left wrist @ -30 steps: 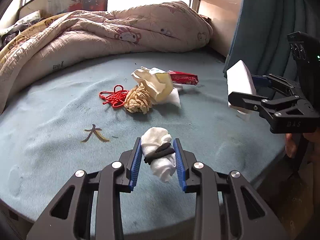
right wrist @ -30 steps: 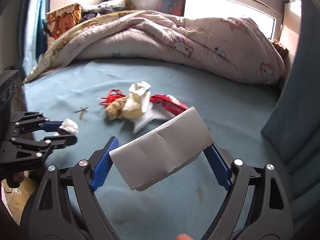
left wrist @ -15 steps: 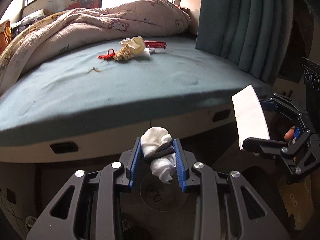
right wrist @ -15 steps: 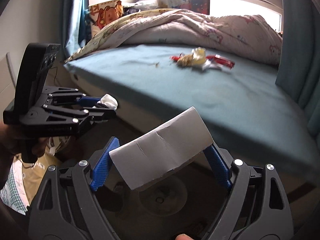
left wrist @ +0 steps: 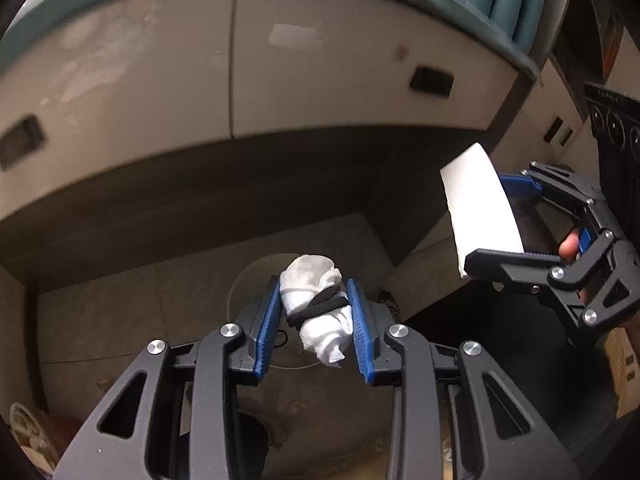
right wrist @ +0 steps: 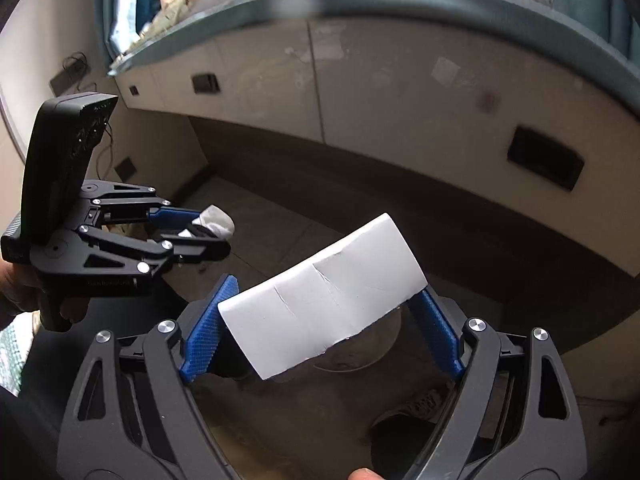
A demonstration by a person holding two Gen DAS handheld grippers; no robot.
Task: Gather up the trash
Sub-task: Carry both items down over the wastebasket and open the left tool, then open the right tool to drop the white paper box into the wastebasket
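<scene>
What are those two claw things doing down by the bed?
A person is picking up trash with a gripper in each hand. The left gripper is pinching a wadded white tissue with a black hair tie around it. The right gripper is clamped on a flat white card. Both are held low beside the bed frame, above the floor, with nothing let go yet.
</scene>
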